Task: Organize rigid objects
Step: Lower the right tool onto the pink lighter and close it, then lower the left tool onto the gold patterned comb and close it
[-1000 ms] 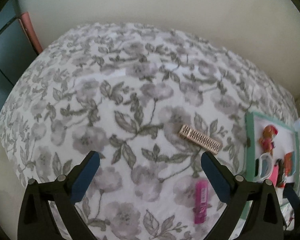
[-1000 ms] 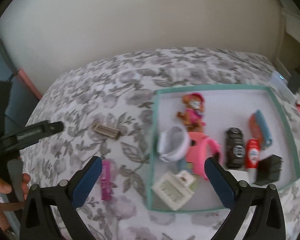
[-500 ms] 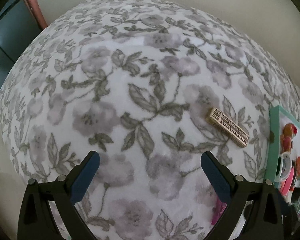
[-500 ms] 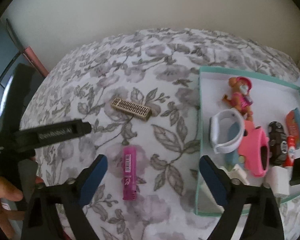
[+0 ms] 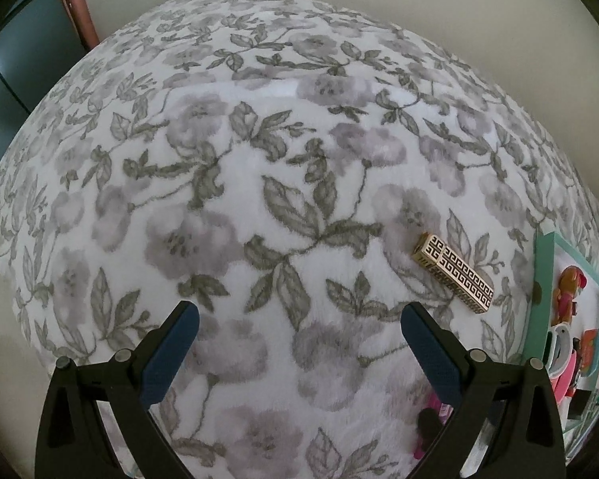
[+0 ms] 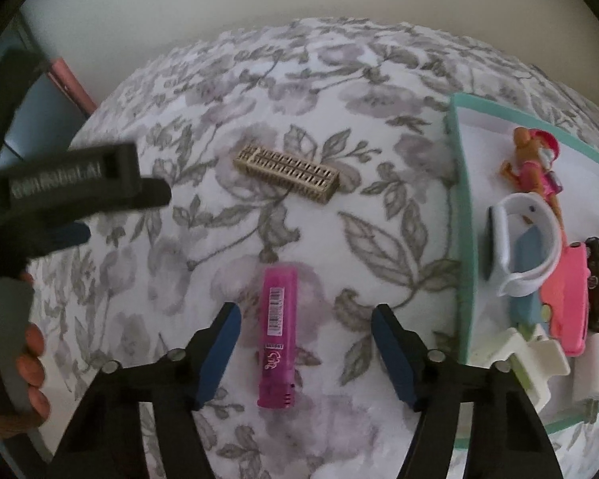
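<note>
I'm closing my right gripper (image 6: 305, 353) around the pink lighter (image 6: 277, 337), which lies untouched between its jaws just left of the teal tray (image 6: 465, 239), while my left gripper (image 5: 299, 353) hangs spread and empty; next, pinch firmly and lift.

A fuzzy, matt floral cloth (image 6: 339, 80) carries a glossy pink plastic lighter (image 6: 277, 335) and a gilt, perhaps metal, case (image 6: 286, 170).
</note>
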